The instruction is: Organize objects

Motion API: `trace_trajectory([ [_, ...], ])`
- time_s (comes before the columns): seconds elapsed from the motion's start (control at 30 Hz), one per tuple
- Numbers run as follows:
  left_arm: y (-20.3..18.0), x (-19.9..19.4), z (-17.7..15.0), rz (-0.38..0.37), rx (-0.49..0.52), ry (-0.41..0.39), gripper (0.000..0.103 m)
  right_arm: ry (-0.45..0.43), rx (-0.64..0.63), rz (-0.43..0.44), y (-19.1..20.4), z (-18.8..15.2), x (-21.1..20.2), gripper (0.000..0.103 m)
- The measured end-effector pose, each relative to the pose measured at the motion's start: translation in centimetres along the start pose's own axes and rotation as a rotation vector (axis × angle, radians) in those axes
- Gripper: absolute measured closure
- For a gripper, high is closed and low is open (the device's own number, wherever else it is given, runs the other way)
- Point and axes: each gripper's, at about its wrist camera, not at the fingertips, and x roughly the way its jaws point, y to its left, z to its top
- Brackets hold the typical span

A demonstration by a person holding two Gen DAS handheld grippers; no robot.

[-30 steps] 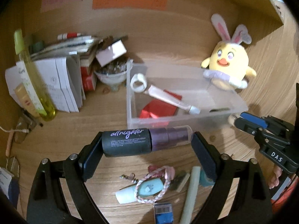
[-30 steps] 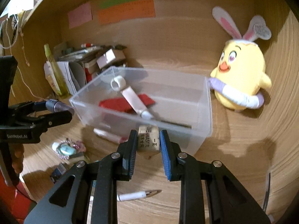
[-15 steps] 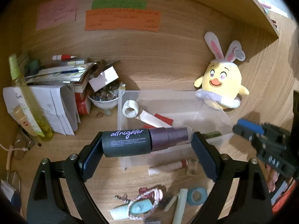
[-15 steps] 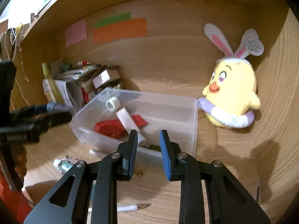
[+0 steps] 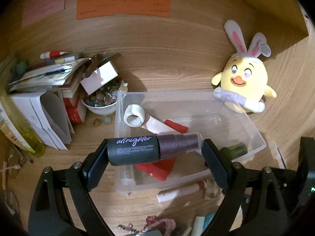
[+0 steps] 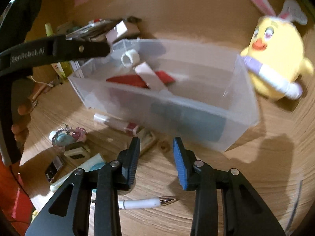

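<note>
A dark "allnighter" setting-spray bottle [image 5: 145,151] is clamped end to end between the wide-set pads of the left gripper [image 5: 155,158], held level at the centre of the left wrist view, in front of and above the near left corner of a clear plastic bin [image 5: 254,131]. Inside the bin a white tape roll [image 5: 134,115], a pale tube [image 5: 155,126] and a red flat item [image 5: 158,168] are seen. In the right wrist view, which is blurred, the right gripper [image 6: 156,157] is shown at lower centre with its jaws opening and nothing between them, poised over the wooden desk [image 6: 256,177] just before the bin's near wall. A white pen [image 6: 145,203] is seen lying on the desk beneath it. A yellow chick plush with bunny ears [image 5: 246,78] is propped beside the bin at the right, and a bowl of glass beads [image 5: 100,100] is set by stacked papers [image 5: 41,74] at the left.
</note>
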Motion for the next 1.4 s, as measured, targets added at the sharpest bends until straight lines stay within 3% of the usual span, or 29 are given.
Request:
trace_trajectory([
  [0.17, -0.1, 1.0, 0.5, 0.001, 0.010, 0.012, 0.012, 0.018, -0.026, 0.024, 1.1, 0.2, 0.6, 0.068],
  [0.23, -0.2, 1.5, 0.7, -0.001, 0.017, 0.021, 0.012, 0.026, -0.056, 0.005, 1.7, 0.3, 1.0, 0.052],
  [0.3, -0.3, 2.0, 0.8, -0.002, 0.021, 0.029, 0.012, 0.031, -0.080, -0.008, 2.0, 0.5, 1.3, 0.044],
  [0.57, -0.8, 3.3, 1.0, -0.010, 0.050, 0.040, 0.012, 0.073, -0.144, -0.012, 2.4, 0.9, 2.7, 0.044],
  [0.7, -0.8, 4.1, 0.9, -0.010, 0.055, 0.059, 0.012, 0.073, -0.174, -0.011, 2.6, 0.7, 2.6, 0.062],
  [0.9, -1.4, 4.7, 1.0, -0.012, 0.070, 0.069, 0.012, 0.060, -0.162, 0.005, 2.1, 0.4, 1.5, 0.065],
  [1.1, -2.1, 5.7, 0.9, -0.030, 0.091, 0.112, 0.011, 0.014, -0.137, 0.012, 1.4, 0.4, -0.7, 0.085],
  [1.4, -2.9, 6.6, 1.2, -0.050, 0.104, 0.160, 0.011, 0.055, -0.107, 0.006, 0.6, -1.1, -0.8, 0.086],
])
